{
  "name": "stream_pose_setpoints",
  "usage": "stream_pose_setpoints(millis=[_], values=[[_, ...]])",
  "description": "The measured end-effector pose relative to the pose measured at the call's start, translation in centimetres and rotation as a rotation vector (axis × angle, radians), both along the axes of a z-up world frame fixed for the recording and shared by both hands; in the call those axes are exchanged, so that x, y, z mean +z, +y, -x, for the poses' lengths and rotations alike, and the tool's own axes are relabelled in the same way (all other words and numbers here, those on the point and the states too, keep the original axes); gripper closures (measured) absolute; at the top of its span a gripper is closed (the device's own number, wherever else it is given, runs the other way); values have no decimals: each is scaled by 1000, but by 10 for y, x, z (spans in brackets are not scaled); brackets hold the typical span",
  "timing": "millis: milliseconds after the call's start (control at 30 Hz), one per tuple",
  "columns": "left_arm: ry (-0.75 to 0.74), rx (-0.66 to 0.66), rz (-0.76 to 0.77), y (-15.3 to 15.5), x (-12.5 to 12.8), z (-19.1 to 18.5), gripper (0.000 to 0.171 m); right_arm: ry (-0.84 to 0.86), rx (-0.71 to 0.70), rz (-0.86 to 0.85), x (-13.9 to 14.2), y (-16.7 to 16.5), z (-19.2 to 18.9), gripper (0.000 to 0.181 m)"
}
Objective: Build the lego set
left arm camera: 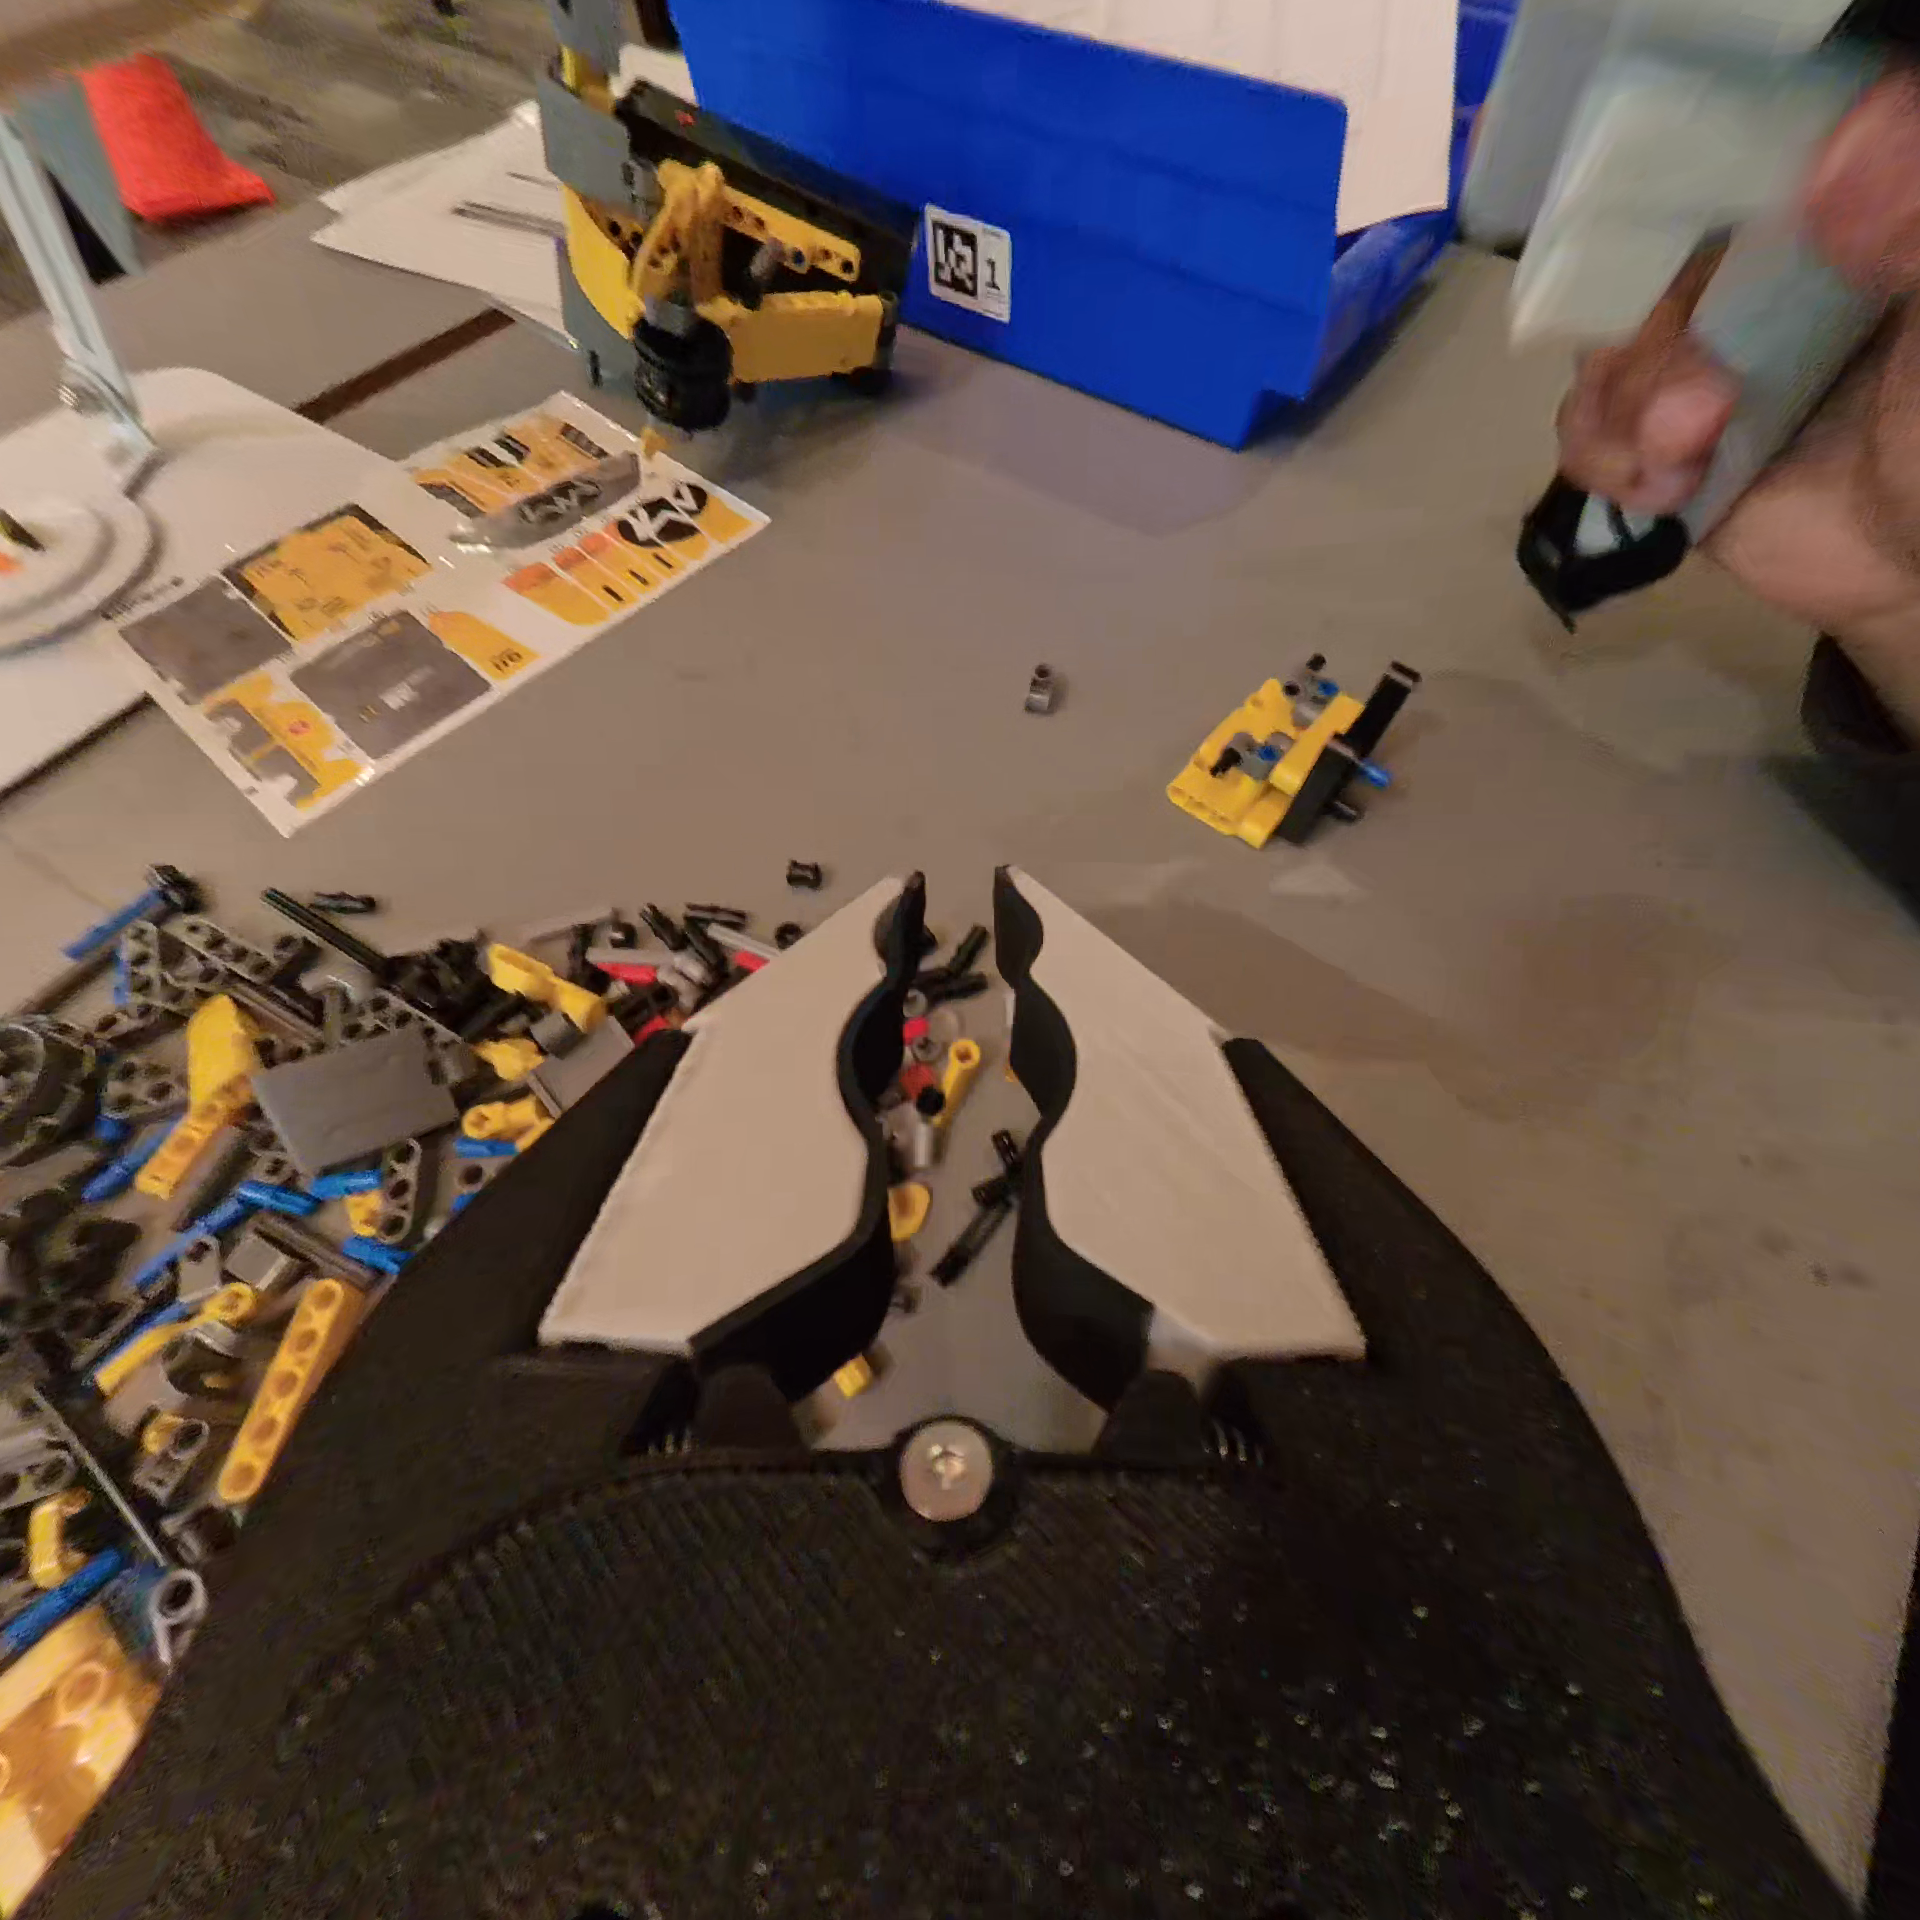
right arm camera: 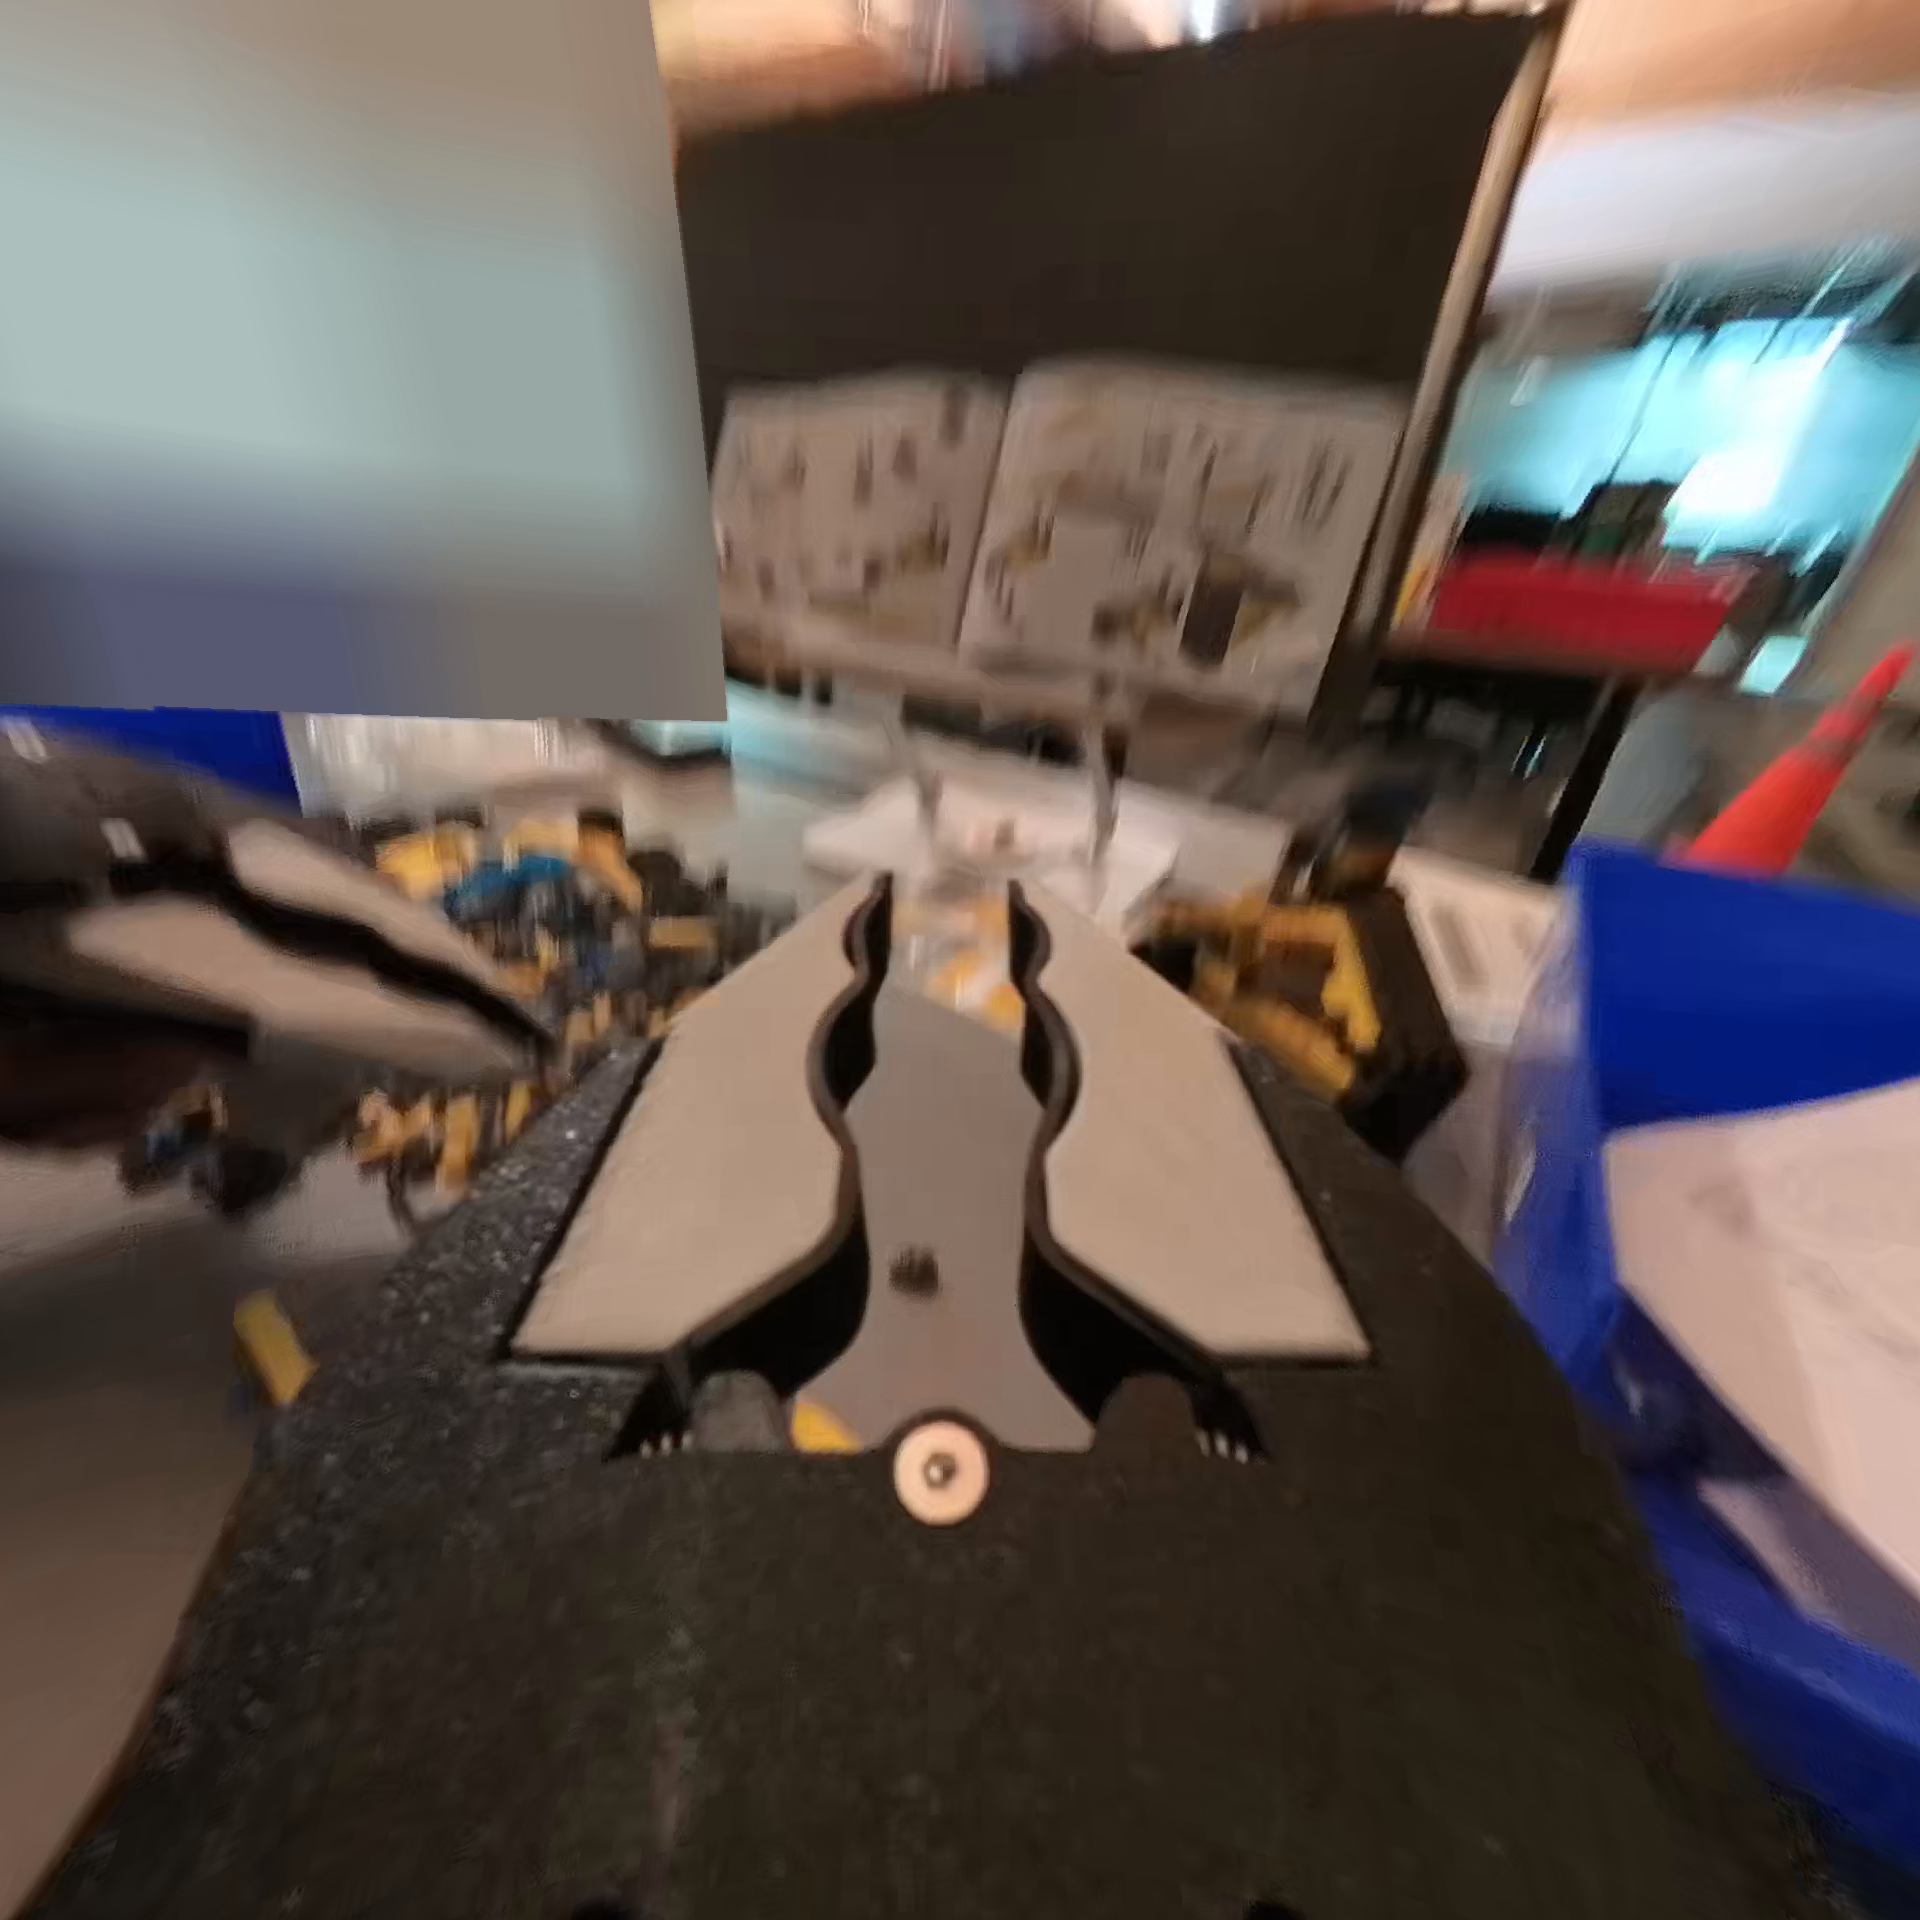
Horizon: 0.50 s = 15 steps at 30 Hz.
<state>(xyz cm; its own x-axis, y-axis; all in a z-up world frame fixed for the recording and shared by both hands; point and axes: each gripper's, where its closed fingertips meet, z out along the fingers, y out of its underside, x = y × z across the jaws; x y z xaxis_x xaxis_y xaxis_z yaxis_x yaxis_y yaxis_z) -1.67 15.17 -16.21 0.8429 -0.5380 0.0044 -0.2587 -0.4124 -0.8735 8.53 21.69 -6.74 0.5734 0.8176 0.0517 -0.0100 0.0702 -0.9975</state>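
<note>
We see warm, even indoor light from overhead, with soft, faint shadows on the grey table (left arm camera: 1143,582). The left wrist view is mostly sharp; only the hand (left arm camera: 1652,416) at upper right smears. The right wrist view is blurred throughout, streaking the booklet (right arm camera: 1049,509). Both views bend straight lines near the edges.
</note>
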Motion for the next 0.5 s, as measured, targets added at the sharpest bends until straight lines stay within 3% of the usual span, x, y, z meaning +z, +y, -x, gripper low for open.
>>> stream_pose_setpoints(millis=[67, 133, 200, 300, 367, 500], values=[[-34, 9, -10, 5, 8, 2, 163, -233, 24, 160, -47, 14, 3, 146], [-76, 24, -18, 6, 14, 9, 162, -410, 56, 231, -75, 21, 0, 143], [-105, 56, -27, 7, 13, 18, 162, -439, 65, 202, -74, 28, -1, 142], [-150, 110, -2, 8, 6, 29, 161, -439, 194, 203, -73, 17, 14, 151], [-175, 116, 13, 7, 3, 31, 160, -554, 270, 262, -95, 10, 23, 148], [-175, 107, 3, 4, 3, 31, 159, -700, 287, 336, -130, 14, 30, 147]])
